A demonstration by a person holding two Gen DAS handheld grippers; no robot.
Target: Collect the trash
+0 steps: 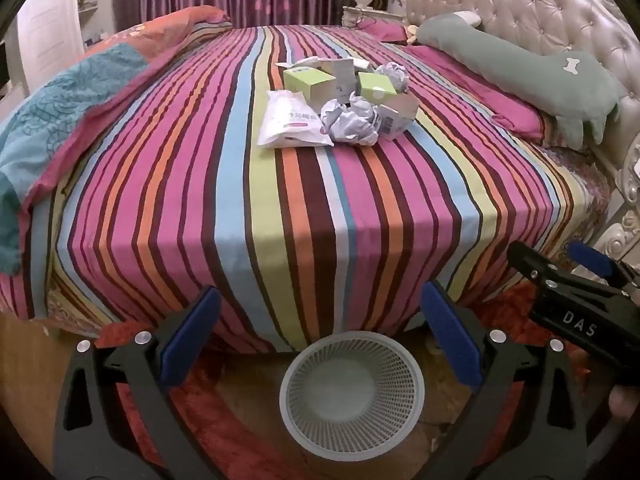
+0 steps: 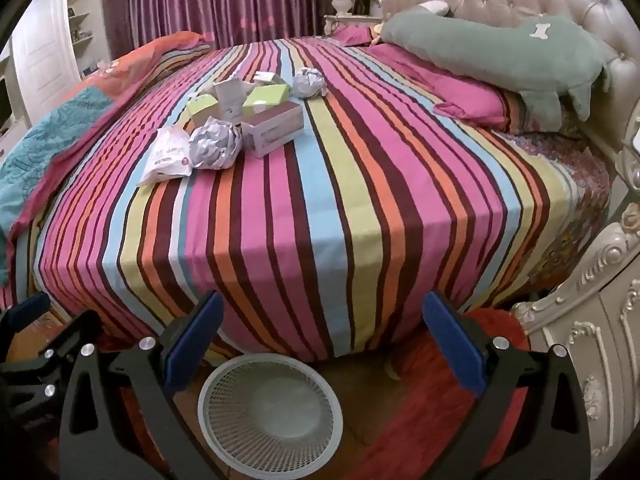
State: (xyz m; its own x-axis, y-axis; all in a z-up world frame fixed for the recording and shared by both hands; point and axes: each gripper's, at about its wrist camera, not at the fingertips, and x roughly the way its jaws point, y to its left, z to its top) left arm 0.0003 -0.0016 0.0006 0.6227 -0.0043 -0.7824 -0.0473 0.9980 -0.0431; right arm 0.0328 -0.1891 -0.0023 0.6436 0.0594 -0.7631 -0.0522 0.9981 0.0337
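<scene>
A pile of trash lies mid-bed on the striped sheet: a white plastic bag [image 1: 290, 120], crumpled paper balls [image 1: 352, 120], green boxes [image 1: 308, 80] and a small white carton [image 1: 396, 116]. The right wrist view shows the same bag [image 2: 168, 156], paper ball [image 2: 216, 142], a pink-white box [image 2: 272, 128] and a second paper ball [image 2: 308, 82]. A white mesh wastebasket [image 1: 352, 394] [image 2: 270, 412] stands on the floor at the bed's foot. My left gripper [image 1: 320, 336] is open and empty above the basket. My right gripper [image 2: 320, 340] is open and empty, and also shows at the right of the left wrist view [image 1: 560, 276].
The bed [image 1: 280, 220] has a tufted headboard [image 1: 540, 12], a long green plush pillow [image 1: 520, 60] and a folded teal-orange quilt [image 1: 60, 112] on the left. A red rug [image 2: 420, 400] lies under the basket. An ornate cream nightstand [image 2: 592, 360] stands at right.
</scene>
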